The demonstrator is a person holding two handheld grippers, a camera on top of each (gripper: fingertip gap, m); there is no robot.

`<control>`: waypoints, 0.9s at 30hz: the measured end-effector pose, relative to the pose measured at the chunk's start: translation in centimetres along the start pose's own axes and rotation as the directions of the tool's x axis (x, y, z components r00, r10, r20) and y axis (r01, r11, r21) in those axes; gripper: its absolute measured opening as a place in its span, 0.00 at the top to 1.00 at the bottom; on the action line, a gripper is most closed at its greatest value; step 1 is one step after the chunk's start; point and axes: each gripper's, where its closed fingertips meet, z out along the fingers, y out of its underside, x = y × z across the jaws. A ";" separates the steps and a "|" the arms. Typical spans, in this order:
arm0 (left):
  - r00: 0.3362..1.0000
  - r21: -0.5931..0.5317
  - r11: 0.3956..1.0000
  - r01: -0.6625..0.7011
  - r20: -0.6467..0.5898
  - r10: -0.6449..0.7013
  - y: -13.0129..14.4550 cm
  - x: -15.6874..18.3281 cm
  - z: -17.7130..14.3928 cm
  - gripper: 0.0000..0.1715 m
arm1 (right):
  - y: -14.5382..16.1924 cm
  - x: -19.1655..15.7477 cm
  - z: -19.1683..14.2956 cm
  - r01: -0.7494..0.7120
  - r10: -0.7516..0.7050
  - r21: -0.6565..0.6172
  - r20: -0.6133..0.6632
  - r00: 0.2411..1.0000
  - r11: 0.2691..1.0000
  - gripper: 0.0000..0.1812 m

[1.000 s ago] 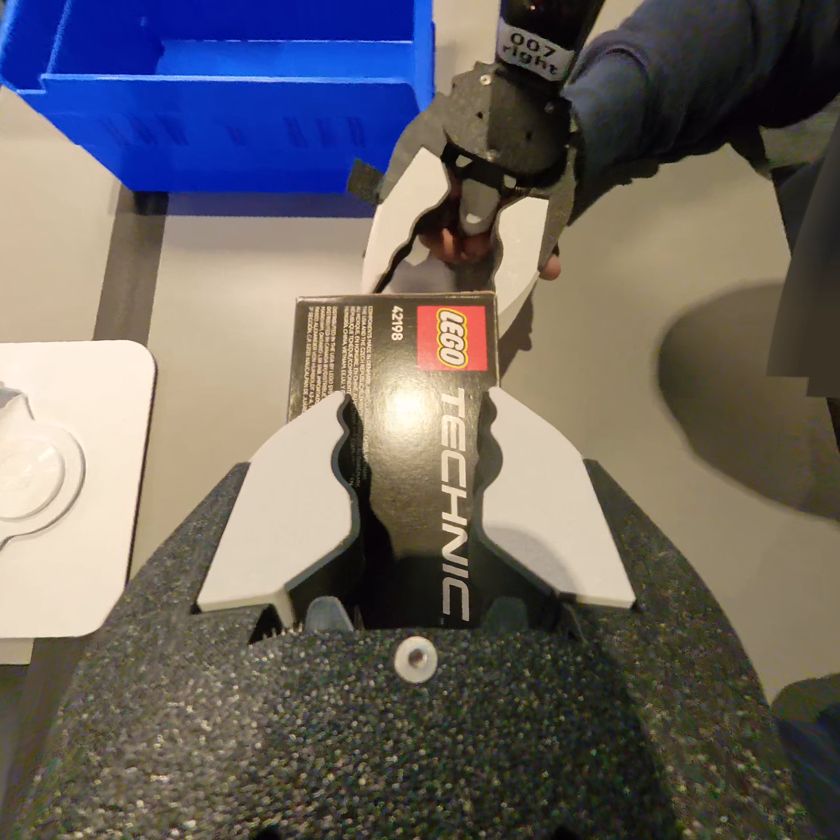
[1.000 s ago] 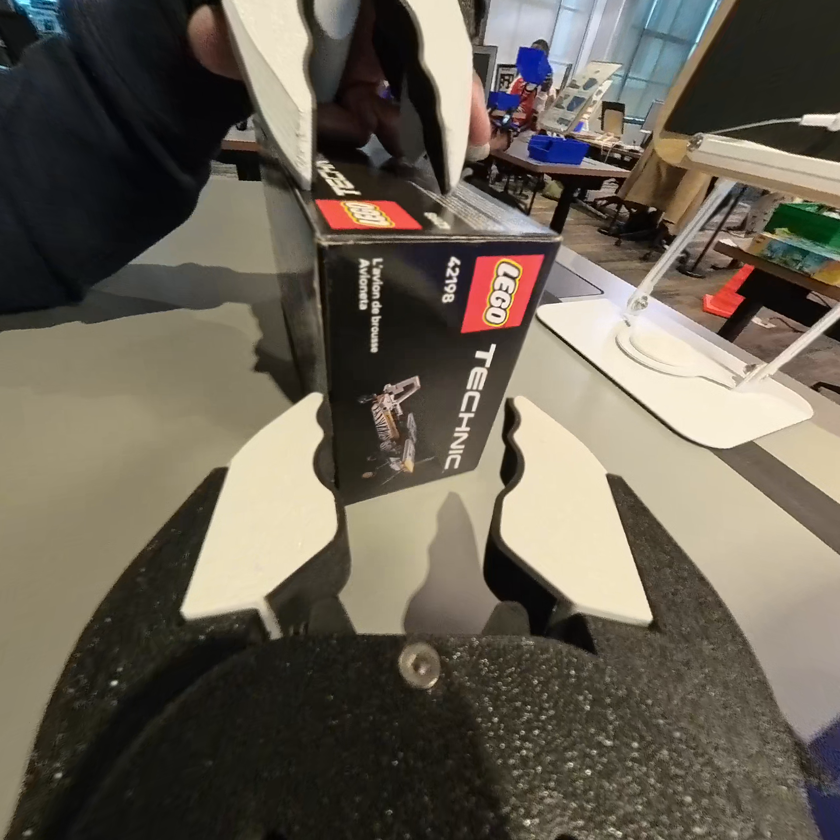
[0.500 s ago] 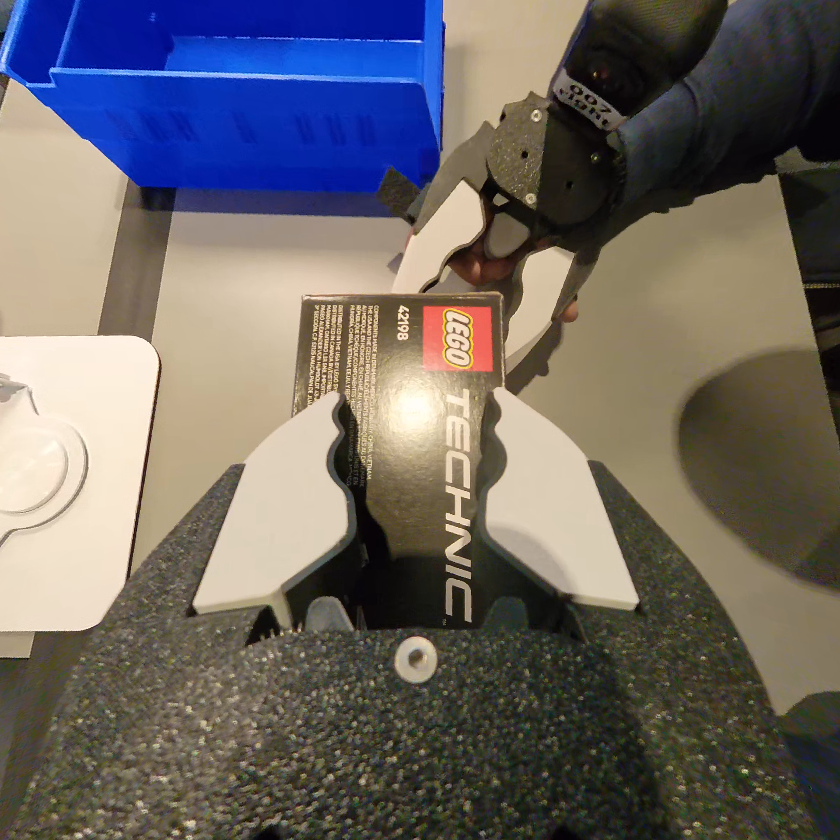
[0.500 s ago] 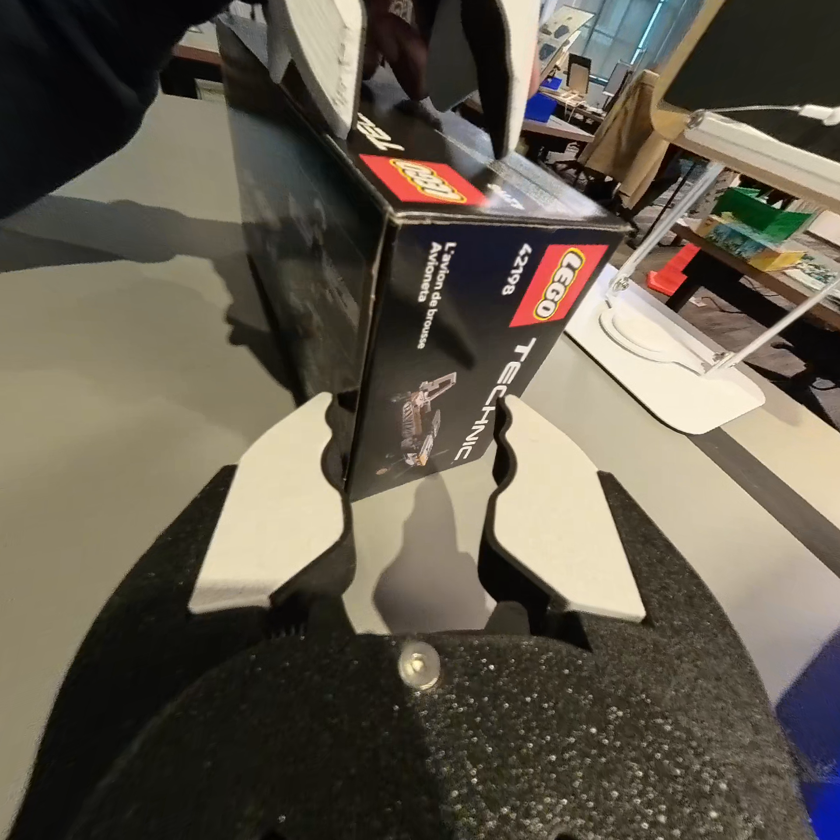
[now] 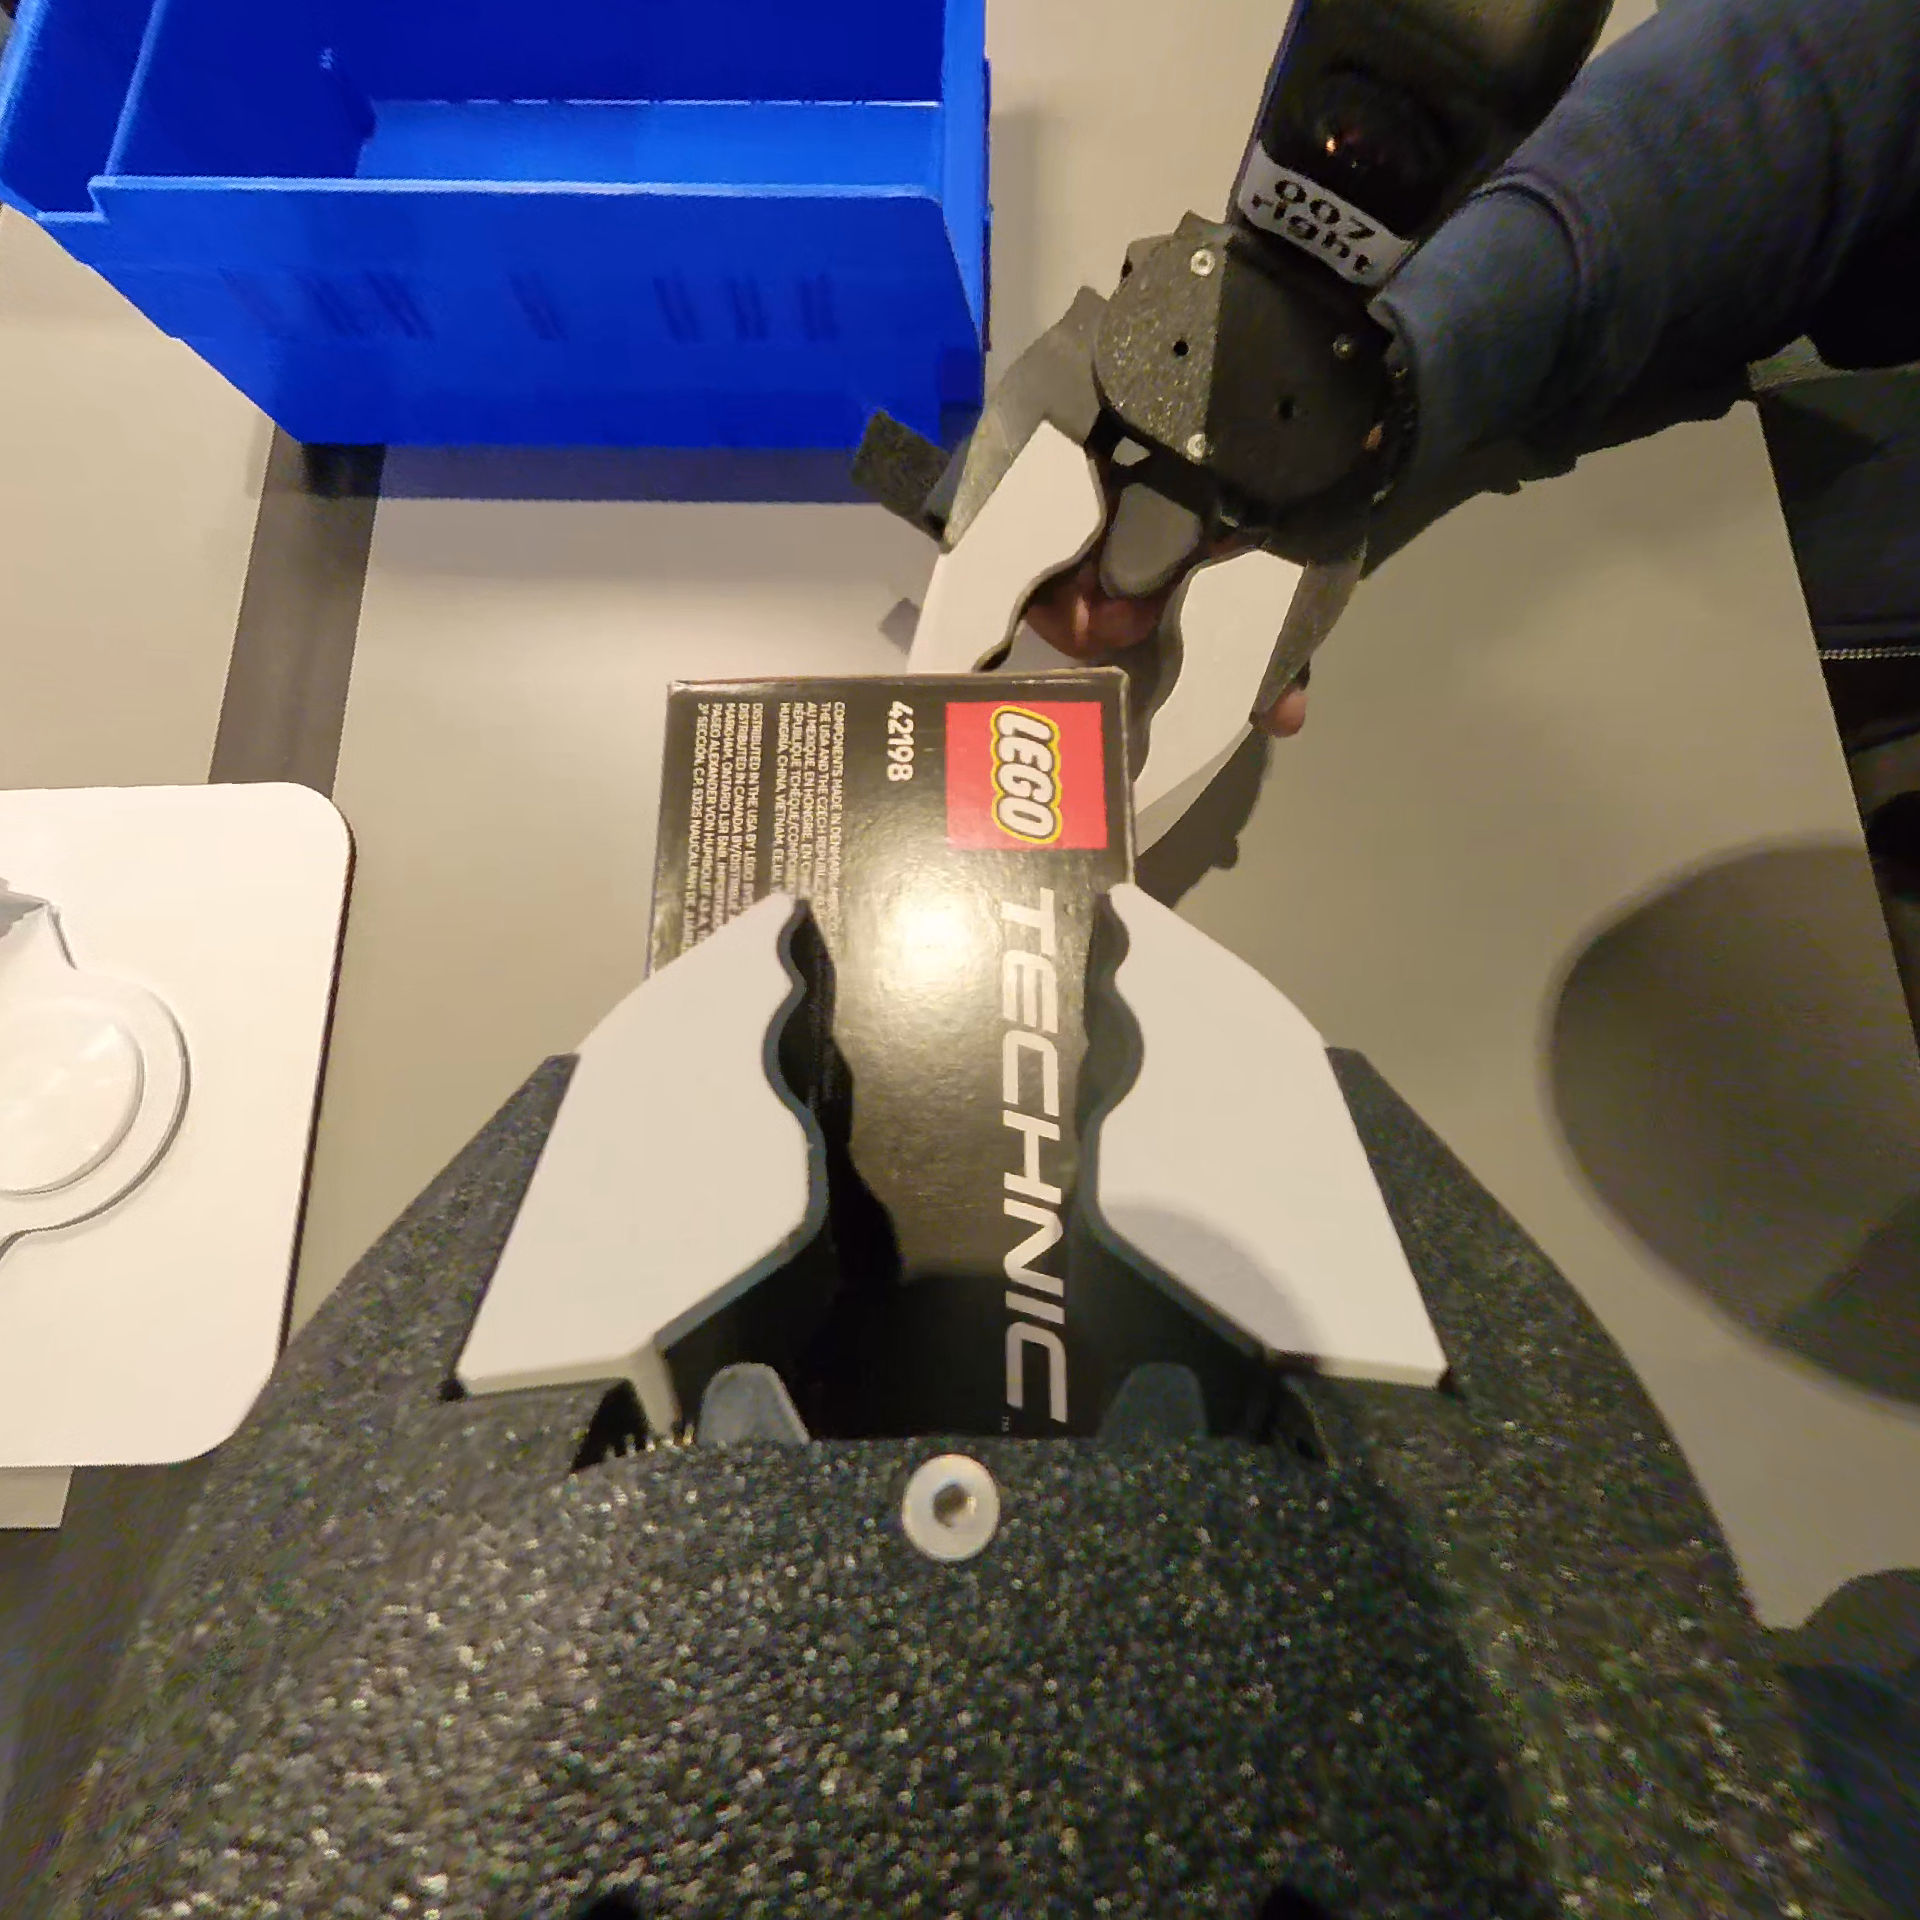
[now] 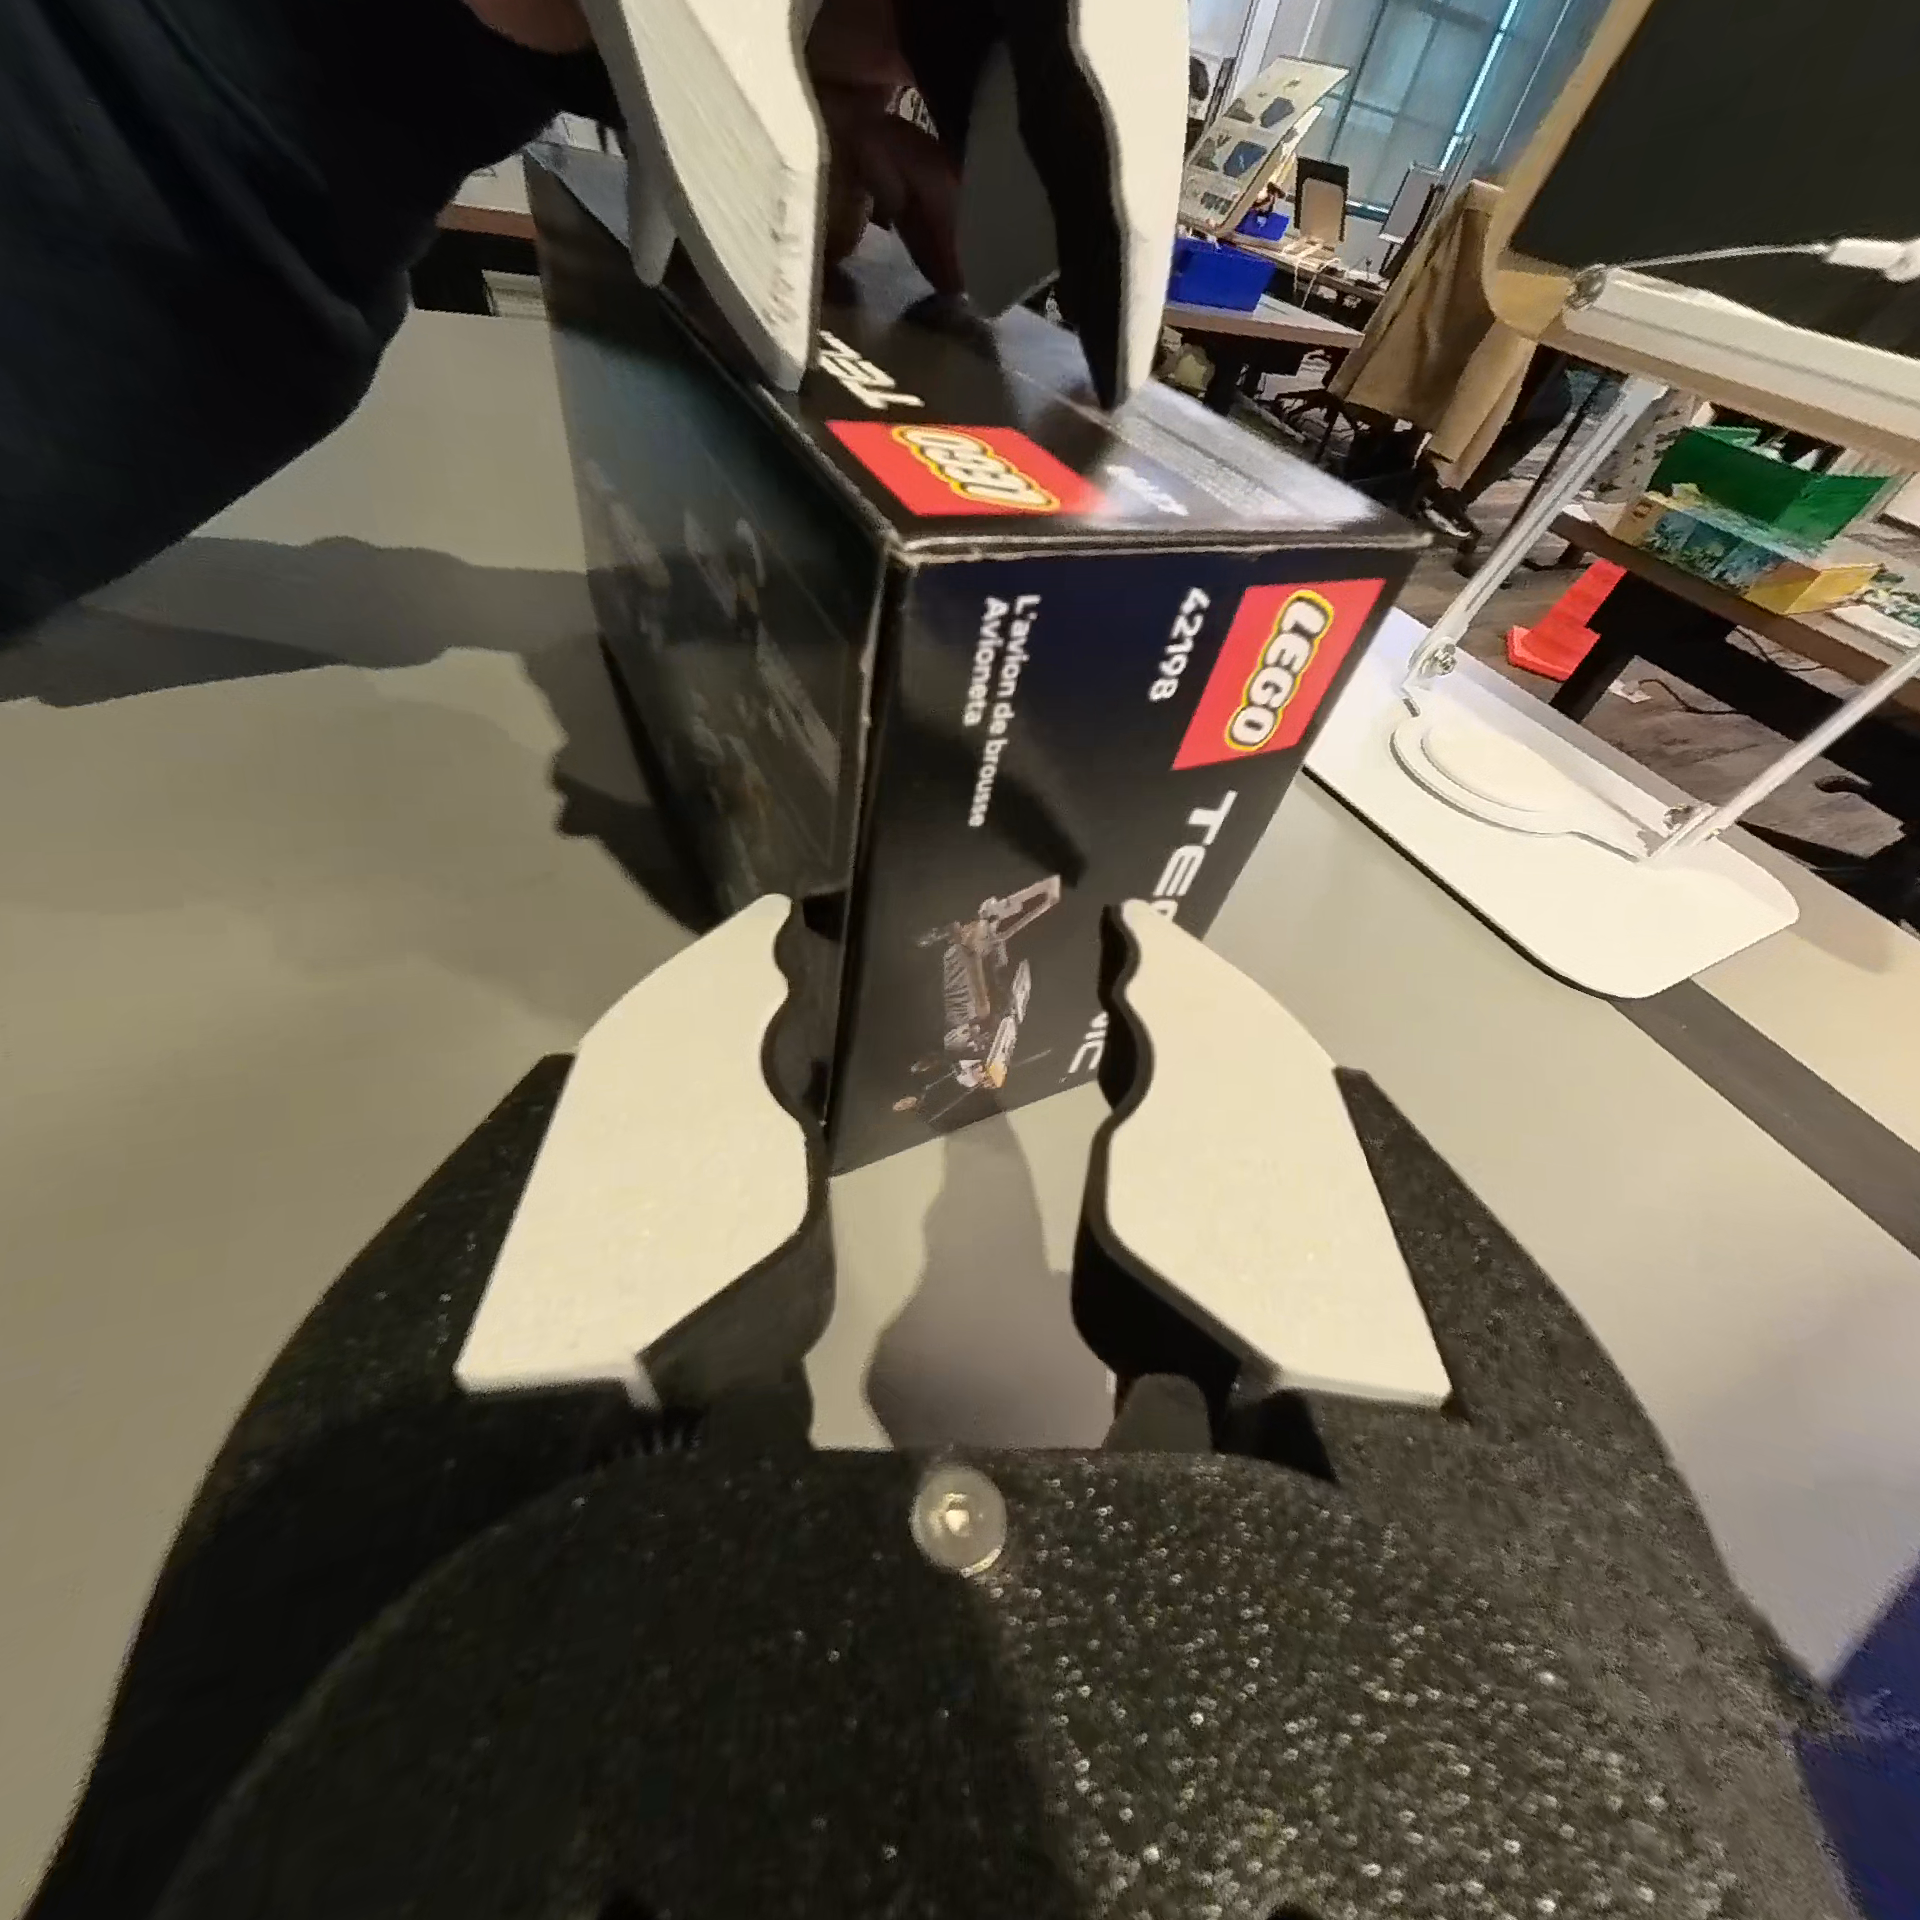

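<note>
A black toy-set box (image 6: 1039, 779) with a red logo stands upright on the grey table (image 6: 260, 987). My left gripper (image 5: 951, 914) comes down from above. Its jaws stand apart and both fingertips (image 6: 790, 353) rest on the box's narrow top face (image 5: 935, 987); they do not clamp its sides. My right gripper (image 6: 951, 914) is open, low over the table, right in front of the box's end face. Its right finger covers part of that face. It also shows in the left wrist view (image 5: 1081, 655), beyond the box, held by a hand in a dark sleeve.
A blue bin (image 5: 520, 208) stands on the table beyond the box. The white base of a stand (image 5: 156, 1039) lies to the left; it also shows in the right wrist view (image 6: 1558, 831). Other tables and a green box (image 6: 1766, 488) are far behind. The grippers' ends are close to 8 cm from one another.
My right gripper has come closer to the box's end face, swung round it, and its fingers have narrowed. My left gripper has stayed on the box top.
</note>
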 end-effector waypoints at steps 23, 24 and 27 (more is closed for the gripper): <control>0.973 0.008 1.000 -0.003 0.229 0.001 2.0 -1.2 -5.6 0.51 | 0.8 0.2 0.8 -0.092 0.093 -0.071 0.021 0.995 0.993 0.77; 0.963 0.032 0.999 0.003 0.270 -0.012 2.8 -1.6 -7.1 0.49 | 0.8 0.2 0.8 -0.095 0.097 -0.070 0.024 0.995 0.993 0.77; 0.932 0.204 0.979 0.031 0.348 -0.102 4.6 -2.5 -11.6 0.45 | 0.8 0.3 0.8 -0.115 0.118 -0.066 0.036 0.992 0.991 0.77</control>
